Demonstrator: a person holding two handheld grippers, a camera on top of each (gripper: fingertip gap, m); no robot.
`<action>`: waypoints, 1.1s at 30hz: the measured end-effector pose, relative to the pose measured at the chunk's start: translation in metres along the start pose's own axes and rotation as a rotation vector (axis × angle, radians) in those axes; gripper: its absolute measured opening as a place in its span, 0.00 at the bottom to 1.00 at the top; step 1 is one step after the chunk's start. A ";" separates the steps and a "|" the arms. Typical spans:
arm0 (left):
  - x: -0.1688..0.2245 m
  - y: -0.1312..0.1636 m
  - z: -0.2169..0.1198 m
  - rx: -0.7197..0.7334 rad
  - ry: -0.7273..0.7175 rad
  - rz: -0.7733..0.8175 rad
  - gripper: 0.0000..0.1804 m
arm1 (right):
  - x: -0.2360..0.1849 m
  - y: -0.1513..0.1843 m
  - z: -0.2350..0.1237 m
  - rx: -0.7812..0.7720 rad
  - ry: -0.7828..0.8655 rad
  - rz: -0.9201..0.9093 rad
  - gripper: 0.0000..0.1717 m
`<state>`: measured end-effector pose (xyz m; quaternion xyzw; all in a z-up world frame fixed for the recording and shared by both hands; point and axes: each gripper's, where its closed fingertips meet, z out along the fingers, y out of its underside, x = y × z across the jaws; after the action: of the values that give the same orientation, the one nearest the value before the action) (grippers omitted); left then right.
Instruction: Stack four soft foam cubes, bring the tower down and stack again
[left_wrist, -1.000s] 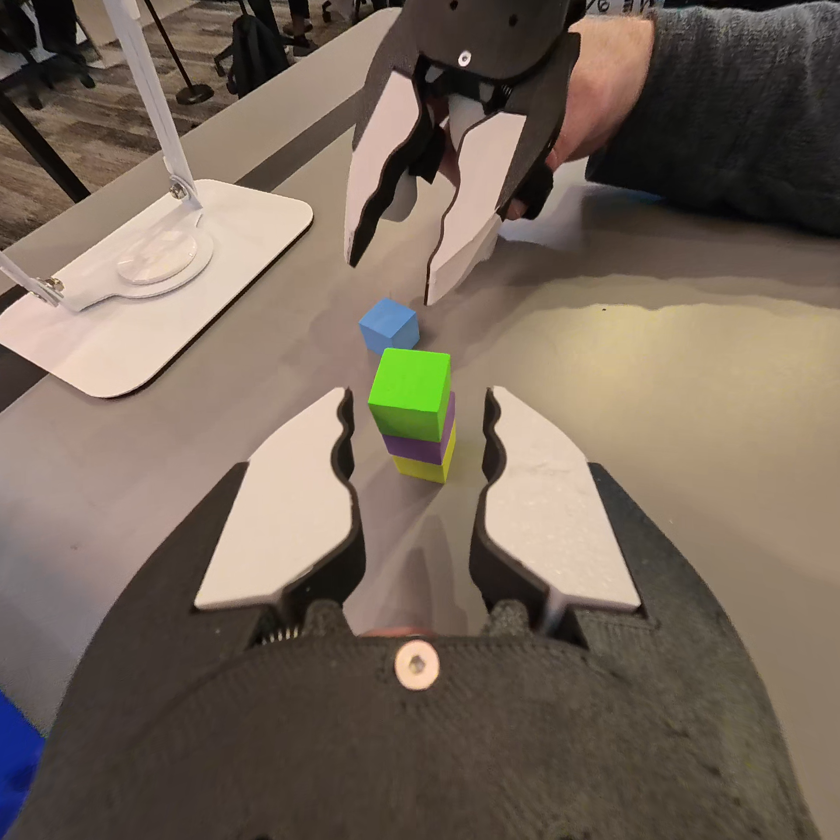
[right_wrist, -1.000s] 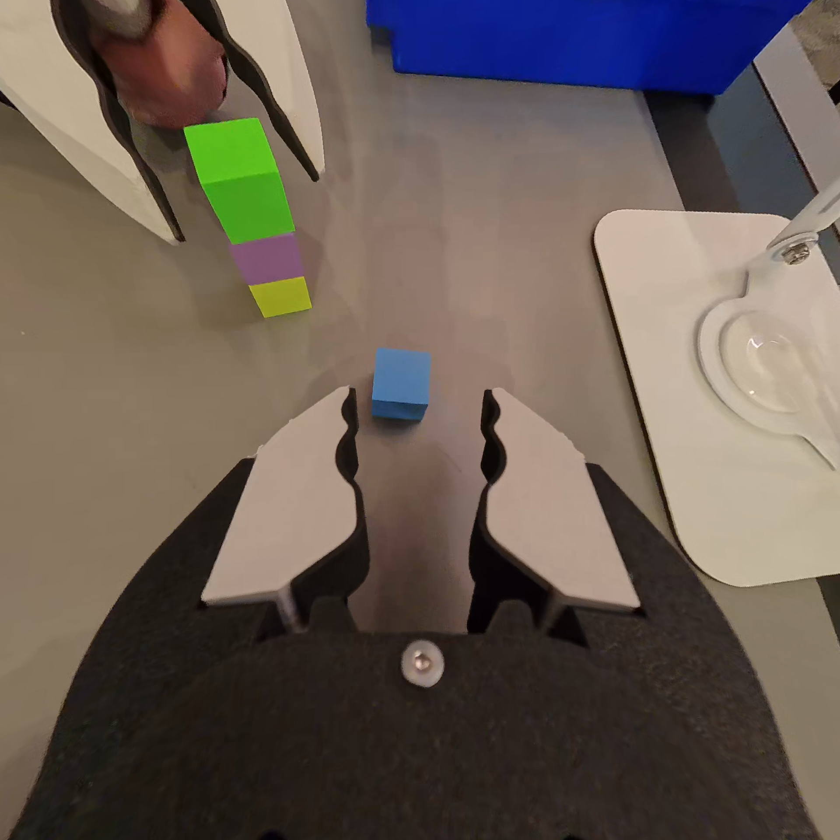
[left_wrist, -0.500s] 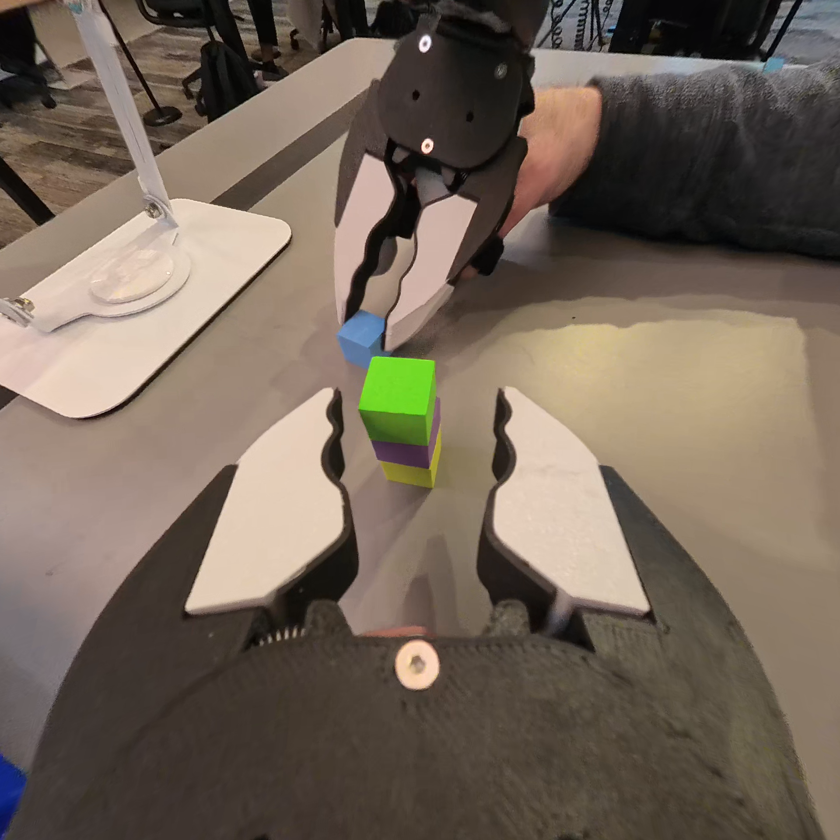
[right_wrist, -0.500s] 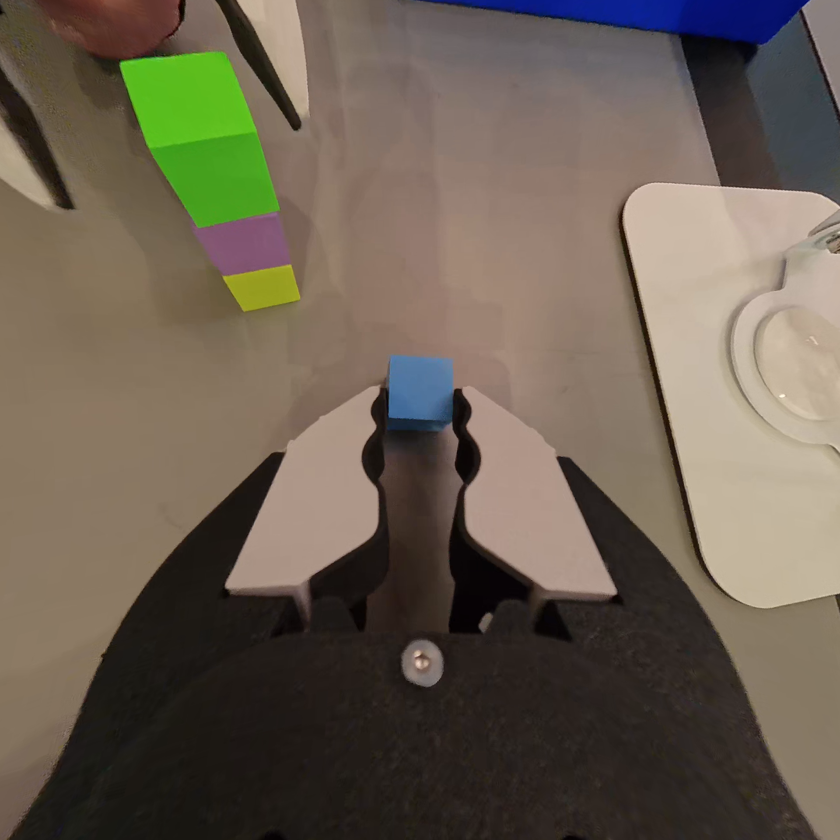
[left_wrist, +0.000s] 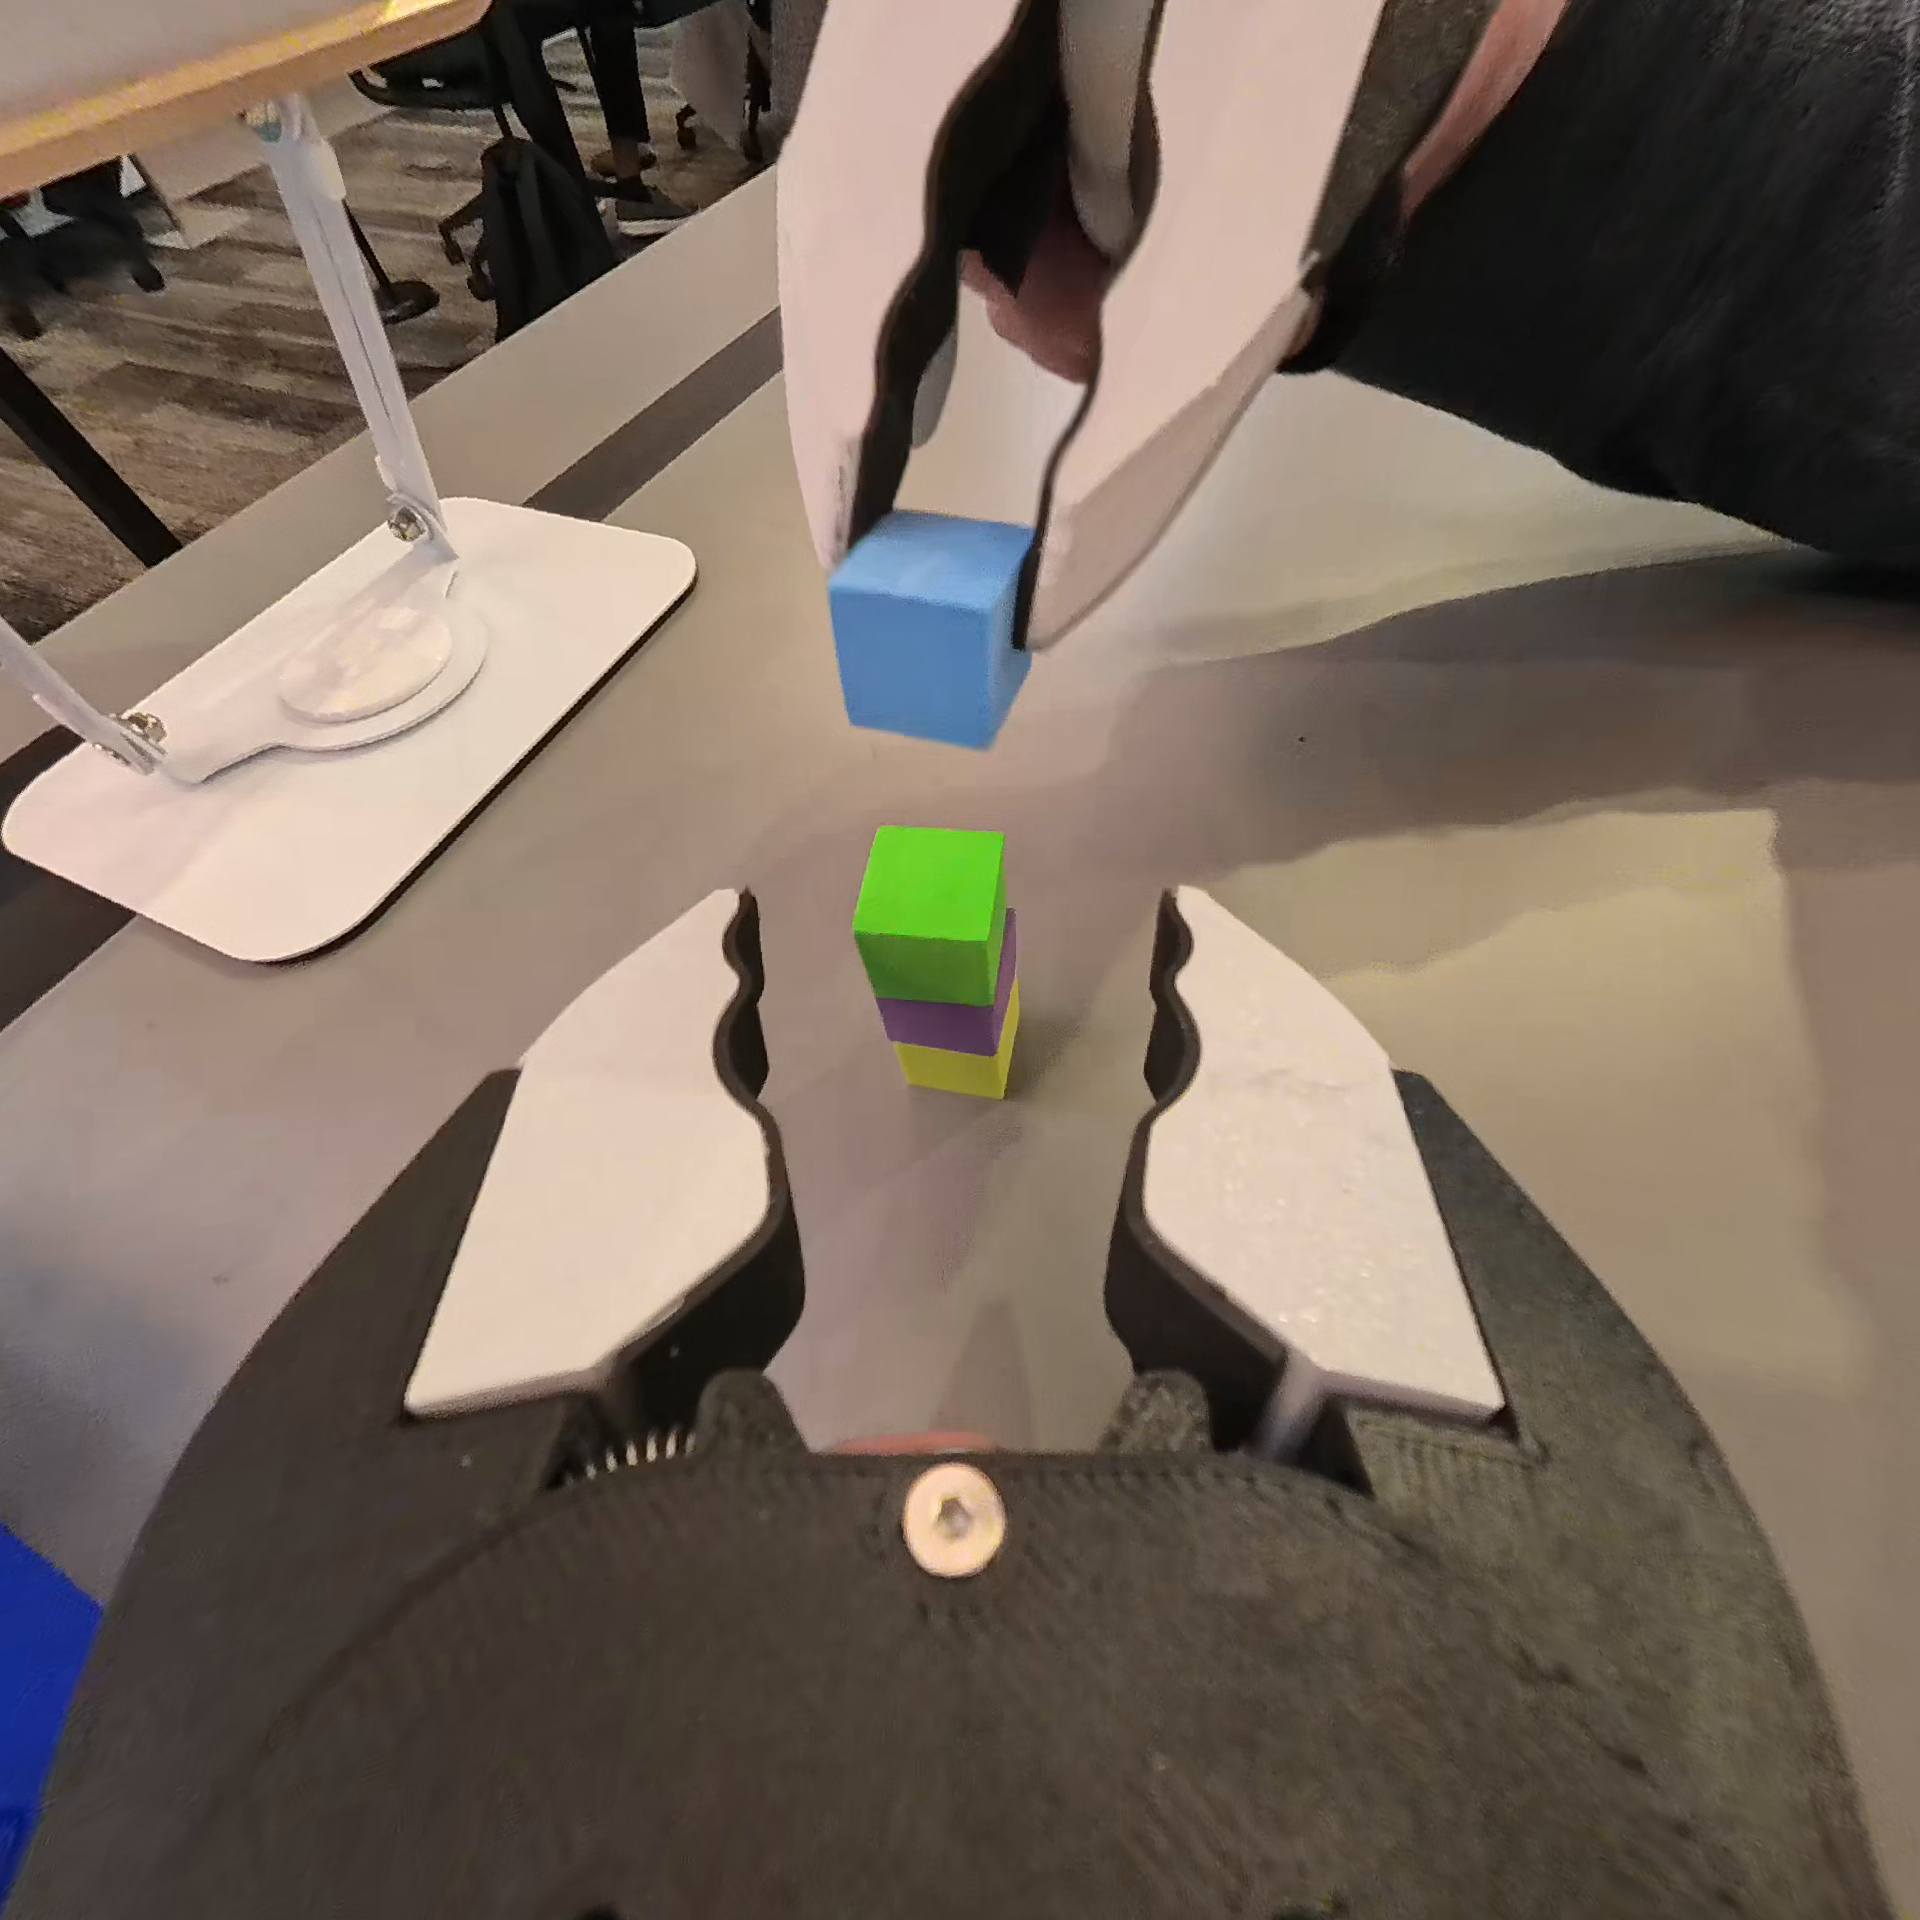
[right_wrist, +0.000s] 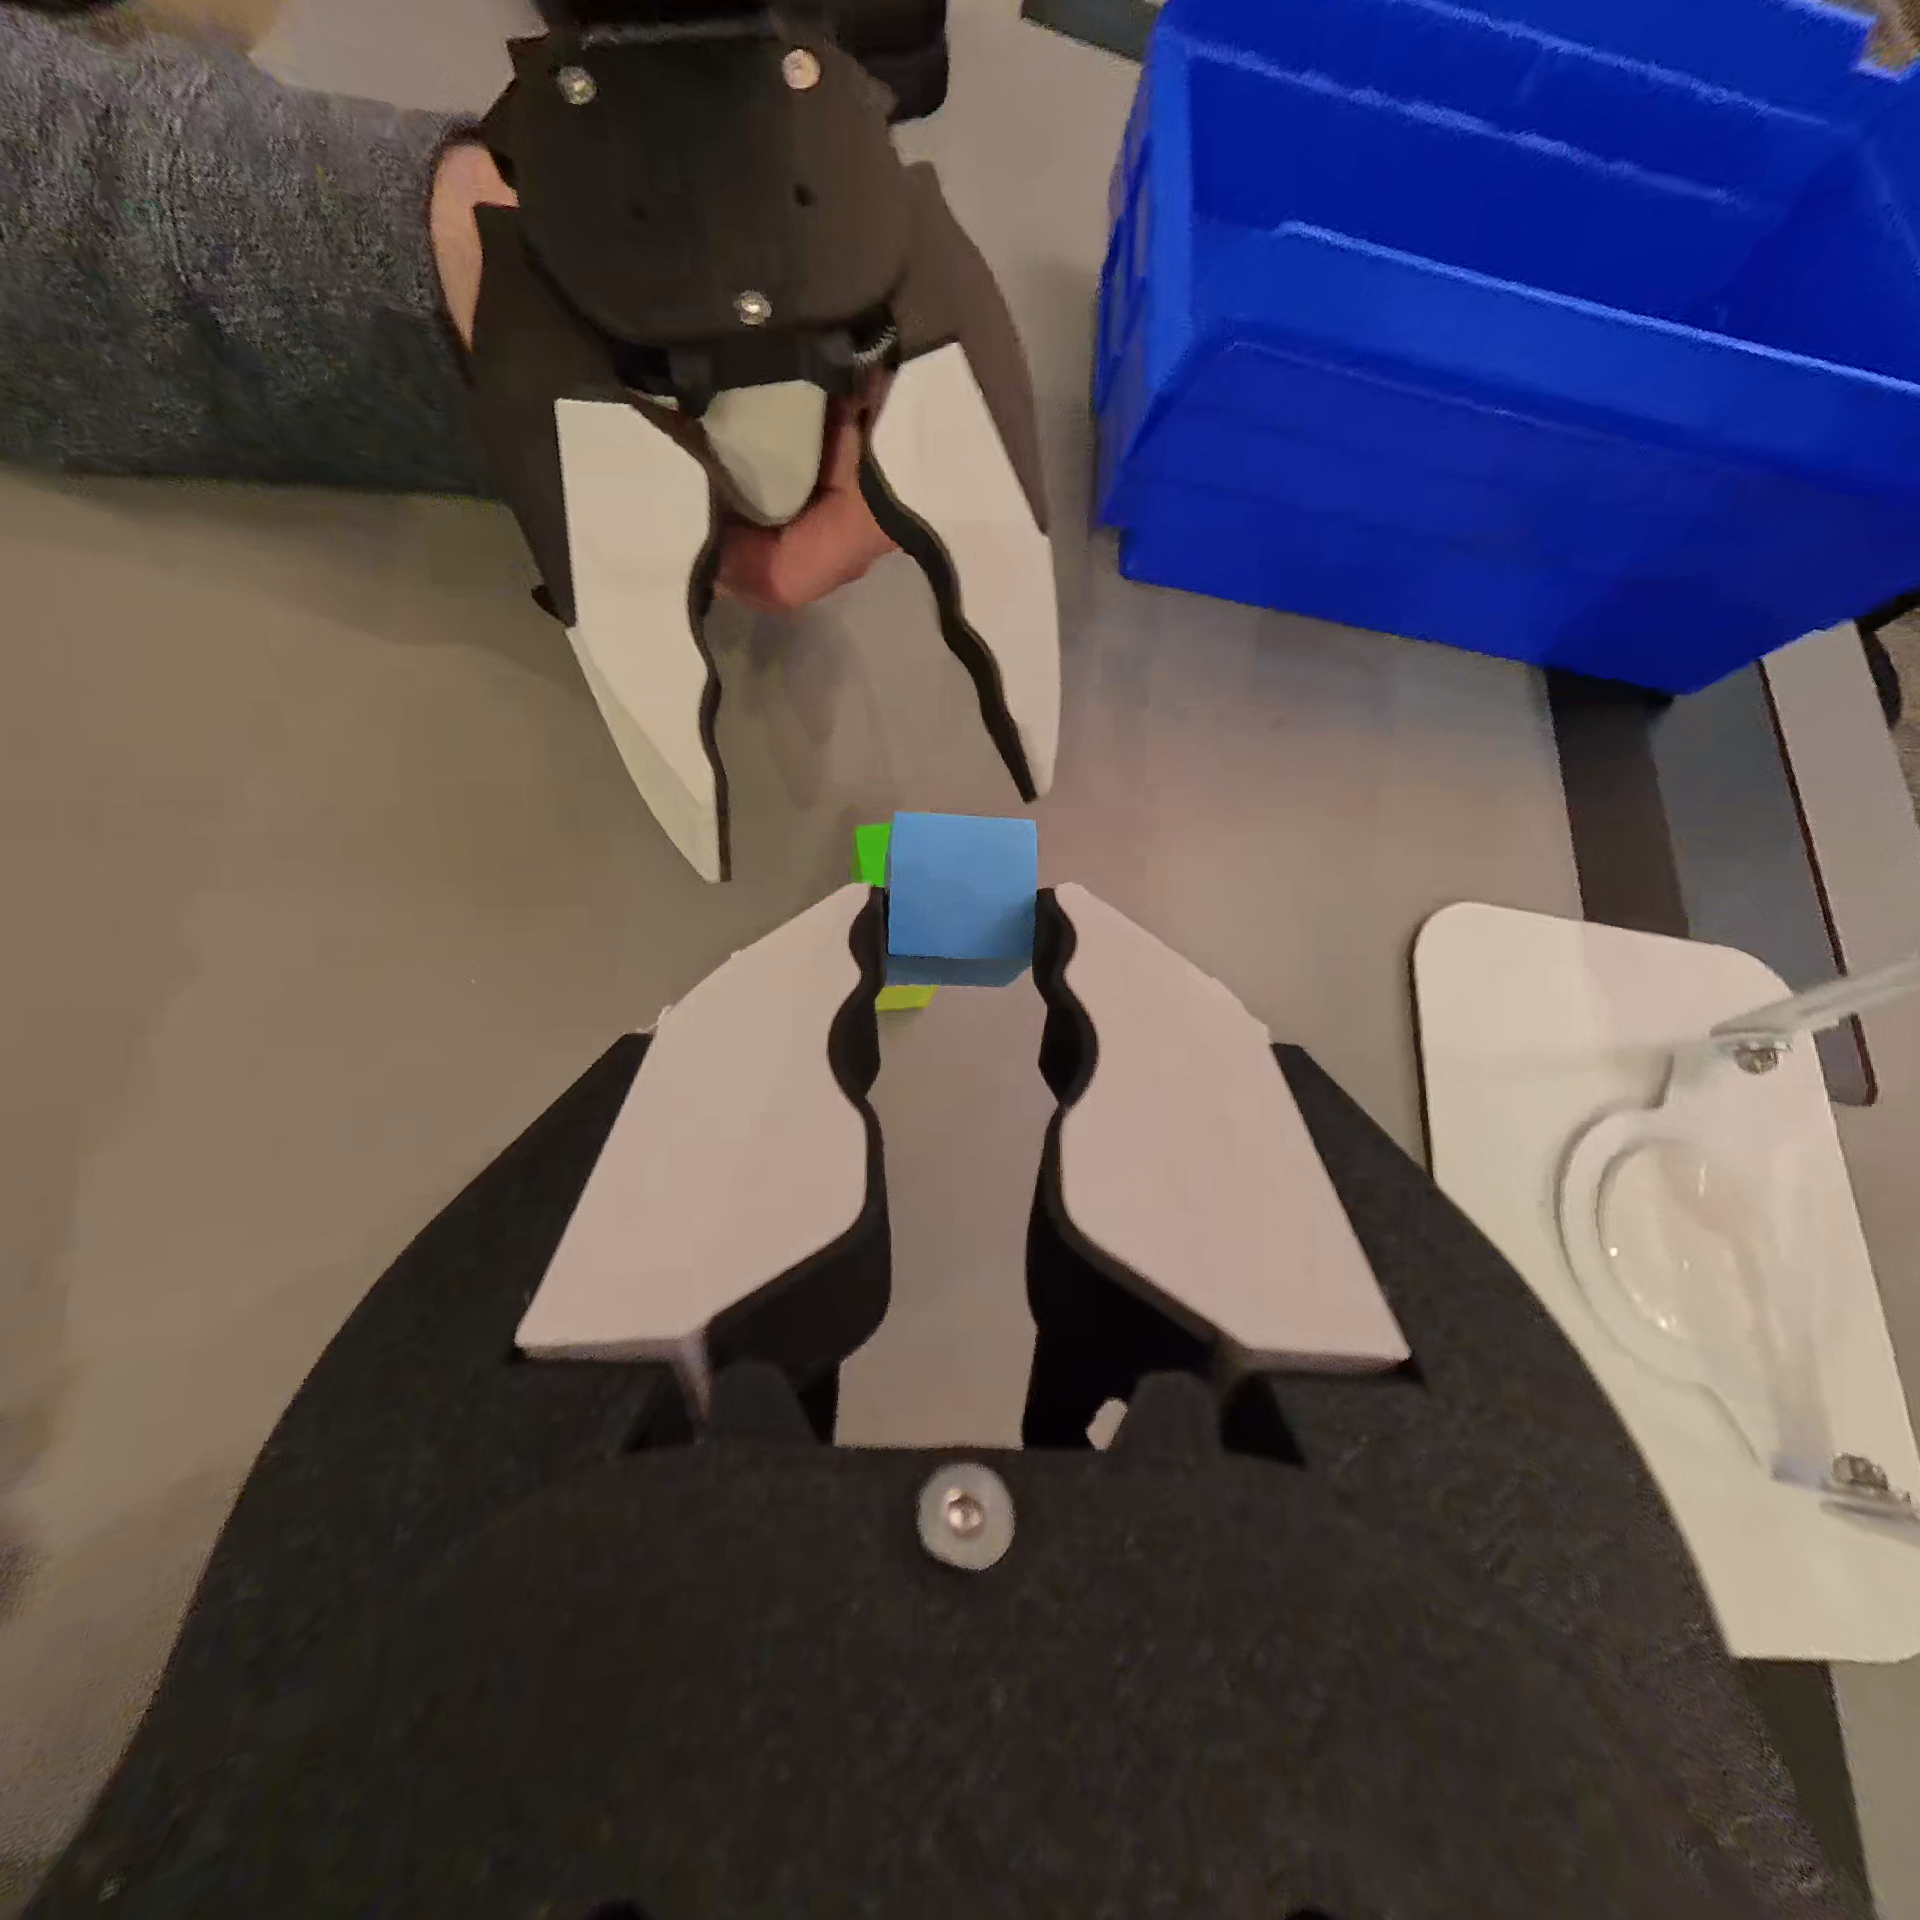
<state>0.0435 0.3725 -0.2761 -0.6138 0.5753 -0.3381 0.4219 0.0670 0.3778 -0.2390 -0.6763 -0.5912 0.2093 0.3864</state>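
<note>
Blue soft foam cube (left_wrist: 928, 629) sits pinched between my right gripper's (right_wrist: 961, 914) two white fingers, pads pressing on opposite side faces, hanging in the air above the stack. Stack is three cubes on the grey table (left_wrist: 1351, 1039): green foam cube (left_wrist: 930, 914) on top, purple foam cube (left_wrist: 951, 1023) in the middle, yellow foam cube (left_wrist: 956, 1070) at the bottom, each a bit offset from the one below. My left gripper (left_wrist: 956, 935) is spread wide, tower standing between its fingers with clear air on both sides, holding nothing.

Handling guess: foam is light and squashy, so a hard squeeze would deform it and it may spring on release. I'd keep the hold on flat side faces, near the upper half, leaving the bottom face free to seat. Tower looks easy to knock.
</note>
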 end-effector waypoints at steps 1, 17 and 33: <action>-0.001 0.001 0.000 -0.003 -0.001 -0.002 0.39 | -0.003 -0.001 0.005 -0.021 -0.014 -0.018 0.15; 0.000 0.006 0.000 -0.043 0.000 0.016 0.39 | -0.008 0.005 0.033 -0.123 -0.084 -0.065 0.16; -0.014 -0.002 -0.017 0.035 -0.034 -0.027 0.38 | 0.031 0.026 -0.030 -0.139 0.218 0.043 0.19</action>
<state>0.0272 0.3843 -0.2664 -0.6196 0.5537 -0.3432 0.4379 0.1121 0.3991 -0.2352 -0.7326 -0.5441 0.1013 0.3963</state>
